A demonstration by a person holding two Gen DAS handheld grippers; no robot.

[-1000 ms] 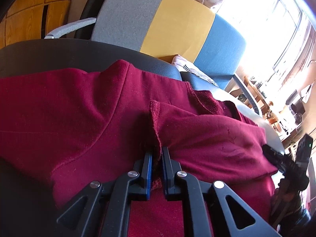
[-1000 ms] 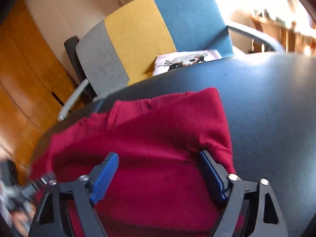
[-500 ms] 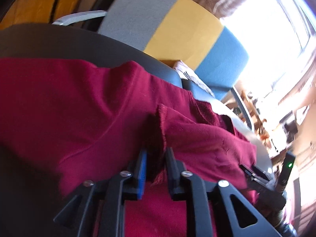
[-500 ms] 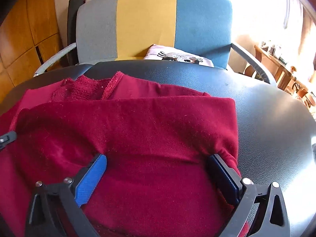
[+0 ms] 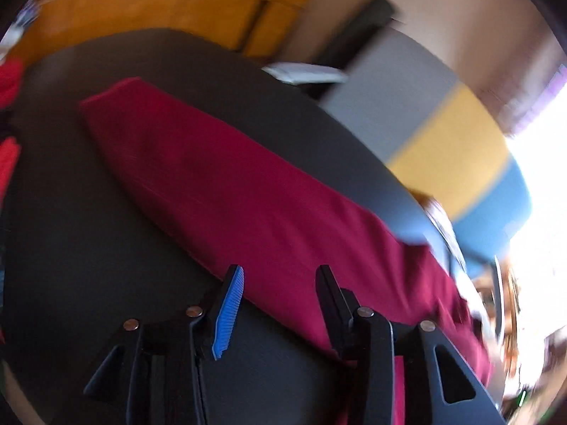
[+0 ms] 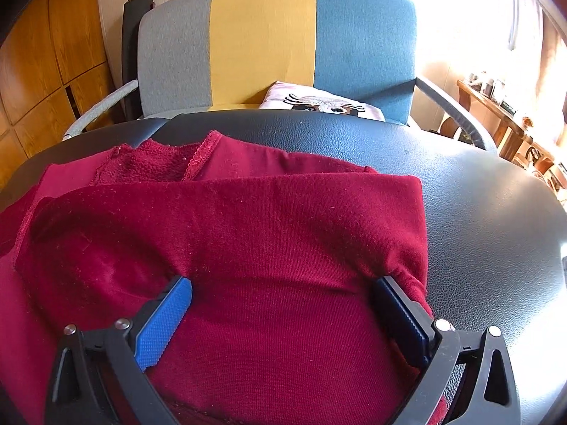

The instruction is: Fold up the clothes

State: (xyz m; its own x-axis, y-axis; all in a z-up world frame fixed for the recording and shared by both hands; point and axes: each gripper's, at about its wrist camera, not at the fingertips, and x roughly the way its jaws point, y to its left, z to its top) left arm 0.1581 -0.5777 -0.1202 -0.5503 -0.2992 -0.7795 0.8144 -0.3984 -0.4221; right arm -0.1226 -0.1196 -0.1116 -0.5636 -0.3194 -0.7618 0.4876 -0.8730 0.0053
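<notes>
A dark red sweatshirt (image 6: 269,233) lies folded on the black table (image 6: 496,212), its collar (image 6: 198,156) toward the far edge. My right gripper (image 6: 283,283) stands wide open over the folded layer, its fingertips resting against the cloth and pinching nothing. The left wrist view is blurred. There the sweatshirt (image 5: 226,184) runs as a long band across the table (image 5: 71,233). My left gripper (image 5: 280,279) is at its near edge with jaws opening. Cloth shows between the blue pad (image 5: 230,311) and the black finger (image 5: 329,297), but neither presses on it.
A chair (image 6: 262,35) with a grey, yellow and blue back stands behind the table, a printed cushion (image 6: 319,102) on its seat. Wooden cabinets (image 6: 46,56) fill the left. Red fabric (image 5: 9,163) shows at the table's left edge. A cluttered shelf (image 6: 503,102) stands far right.
The left gripper let go of the fold it was pinching, opened, and swung left along the sweatshirt while rolling. The right gripper opened wider and turned toward the chair, then held still.
</notes>
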